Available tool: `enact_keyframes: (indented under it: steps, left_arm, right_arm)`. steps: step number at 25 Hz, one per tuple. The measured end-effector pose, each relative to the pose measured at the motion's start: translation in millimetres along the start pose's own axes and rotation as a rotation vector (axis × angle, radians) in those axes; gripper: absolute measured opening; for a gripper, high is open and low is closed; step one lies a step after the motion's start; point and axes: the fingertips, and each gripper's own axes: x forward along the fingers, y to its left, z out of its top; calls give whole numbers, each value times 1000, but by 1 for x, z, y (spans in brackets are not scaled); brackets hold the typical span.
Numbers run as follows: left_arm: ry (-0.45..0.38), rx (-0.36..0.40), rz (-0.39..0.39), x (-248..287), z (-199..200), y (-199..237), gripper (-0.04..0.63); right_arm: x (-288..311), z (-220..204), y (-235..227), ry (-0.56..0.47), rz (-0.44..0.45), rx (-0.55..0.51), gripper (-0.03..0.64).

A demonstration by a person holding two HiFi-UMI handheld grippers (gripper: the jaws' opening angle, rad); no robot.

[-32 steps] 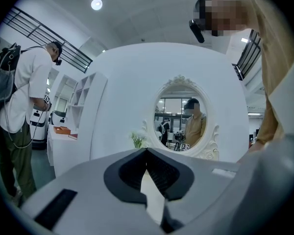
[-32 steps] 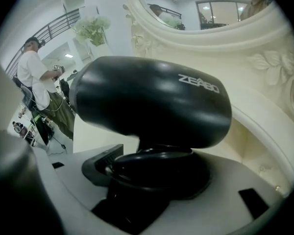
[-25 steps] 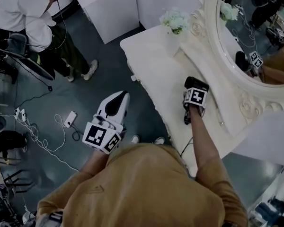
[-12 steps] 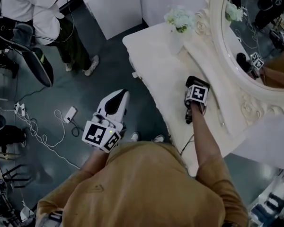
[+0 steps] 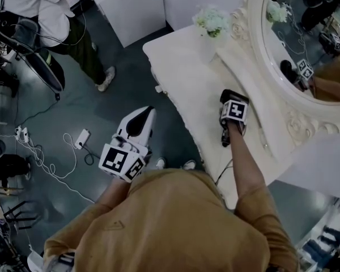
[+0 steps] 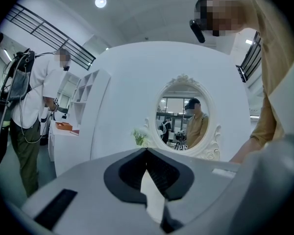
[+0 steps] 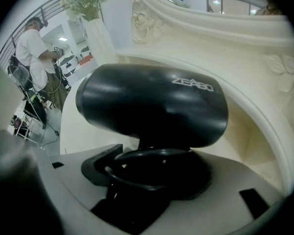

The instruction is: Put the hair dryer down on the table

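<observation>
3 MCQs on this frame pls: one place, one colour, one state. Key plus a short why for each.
1. Where is the left gripper?
A. over the floor, beside the table
B. over the table
C. against the mirror

2. What colour is the hair dryer?
A. white
B. black
C. pink

3. What state is the right gripper in?
A. open and empty
B. shut on the hair dryer
C. shut on a vase

Key:
1 A: the head view shows it above the dark floor, off the table's edge.
2 B: its body is black in the right gripper view.
3 B: the right gripper view shows its jaws clamped on the hair dryer.
</observation>
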Motion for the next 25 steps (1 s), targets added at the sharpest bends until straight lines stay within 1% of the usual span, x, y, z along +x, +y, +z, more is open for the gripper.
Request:
enact_keyframes:
  steps: [4, 7, 8, 18, 25]
  left_arm:
    - [3, -4, -5, 2, -1, 2, 3]
    - [3, -6, -7, 3, -1, 4, 3]
    - [3, -8, -8, 3, -1, 5, 3]
    - [0, -10, -21, 6, 3, 12, 3]
    - [7, -17, -29, 6, 4, 17, 3]
  right_arm:
    - [2, 1, 1, 0, 17, -3, 299]
    - [11, 12, 8, -43, 76, 1, 310]
    - [11, 12, 8, -47, 81, 5, 308]
    - [6, 12, 8, -43, 68, 10, 310]
    - [4, 10, 11, -44, 81, 29, 310]
